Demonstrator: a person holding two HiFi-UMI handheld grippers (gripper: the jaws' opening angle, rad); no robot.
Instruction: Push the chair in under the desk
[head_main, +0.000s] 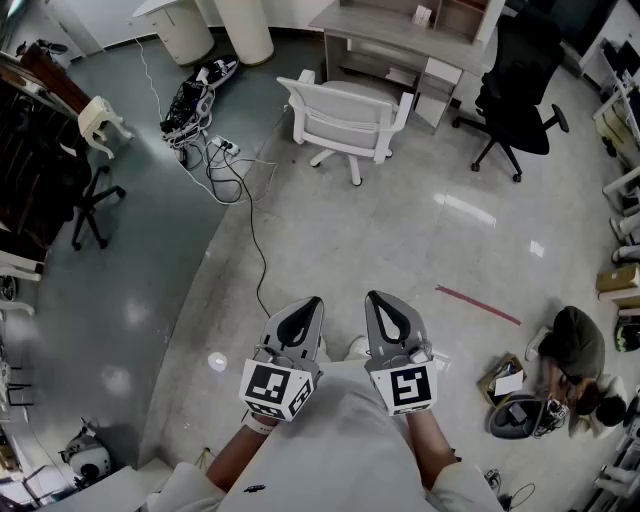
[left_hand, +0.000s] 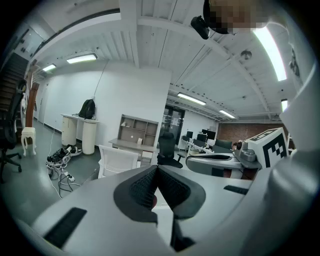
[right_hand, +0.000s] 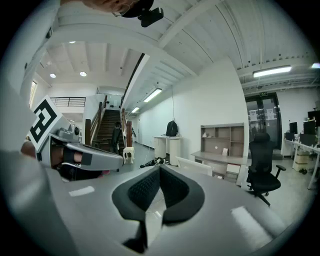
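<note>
Occupying the far side of the floor, the desk is leaving its kneehole open. The white chair is sitting pulled out just in front of it, back turned this way, well apart from both grippers. It is probably rolling easily on its castor base (and liable to swivel). It is looking light and stiff-shelled, so the backrest's top edge is offering the best pushing point. The left gripper and right gripper are riding fully closed, gripping nothing. No brand is showing legibly; the marker cubes are bearing patterns only.
</note>
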